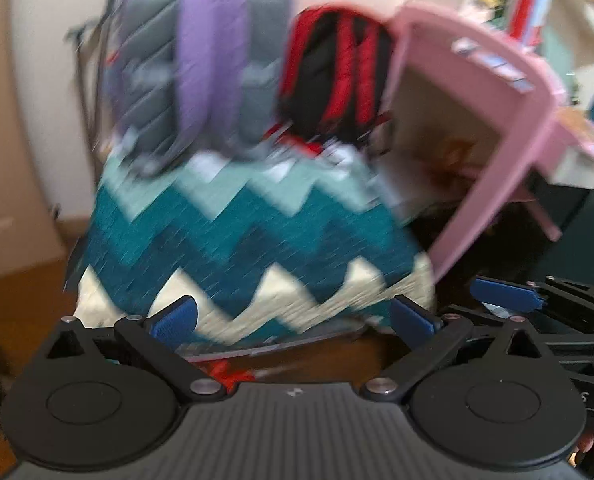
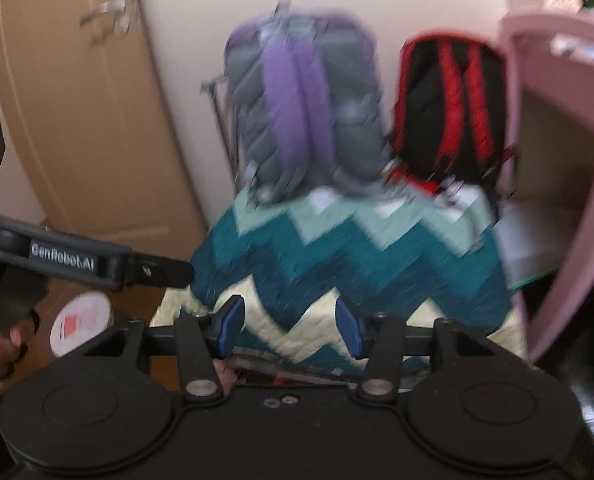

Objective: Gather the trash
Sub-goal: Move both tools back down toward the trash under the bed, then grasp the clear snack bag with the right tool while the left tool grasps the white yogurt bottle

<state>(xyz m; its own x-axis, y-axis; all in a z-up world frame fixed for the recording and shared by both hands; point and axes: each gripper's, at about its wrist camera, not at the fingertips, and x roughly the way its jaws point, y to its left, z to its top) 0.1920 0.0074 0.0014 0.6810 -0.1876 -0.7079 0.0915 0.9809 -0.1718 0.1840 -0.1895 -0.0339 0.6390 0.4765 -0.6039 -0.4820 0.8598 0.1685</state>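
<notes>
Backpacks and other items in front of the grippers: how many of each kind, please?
Backpacks: 2, the purple and grey backpack and the red and black backpack
Zigzag blankets: 1, the teal zigzag blanket
Pink chairs: 1, the pink chair
Round white lids: 1, the white lid
Total: 5

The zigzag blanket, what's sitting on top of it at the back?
A purple and grey backpack and a black and red backpack stand at the blanket's far edge; their bottoms are too blurred to tell contact.

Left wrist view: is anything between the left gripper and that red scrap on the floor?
Nothing visible. The red scrap lies on the floor just under the left gripper, whose jaws are open and empty; the gripper's own body hides part of it. The zigzag quilt hangs beyond it. Blur limits certainty.
</notes>
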